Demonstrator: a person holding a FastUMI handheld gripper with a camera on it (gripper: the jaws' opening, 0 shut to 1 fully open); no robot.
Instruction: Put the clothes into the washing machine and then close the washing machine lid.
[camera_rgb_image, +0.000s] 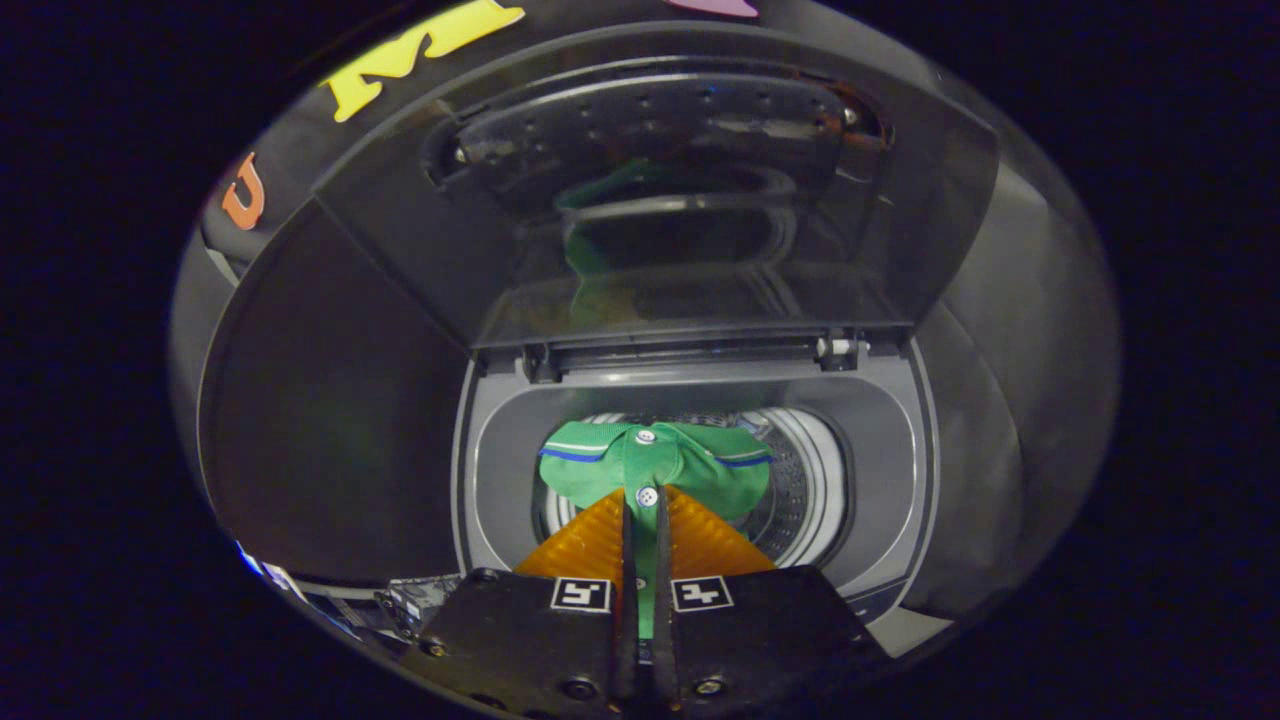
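The gripper (641, 505) has its jaws clamped on a green shirt (650, 465), which hangs over the washing machine's (890, 470) open drum, below the raised lid (660, 200). No readable brand or writing shows on either.

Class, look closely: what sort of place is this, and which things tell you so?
Probably a laundry spot in a booth: a grey top-loading washing machine with raised lid, and the gripper shut on a green buttoned shirt over its drum.

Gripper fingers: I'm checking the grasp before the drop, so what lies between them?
In the gripper view, the green shirt is pinched between the gripper fingers by its buttoned placket, and it hangs over the washing machine's open drum.
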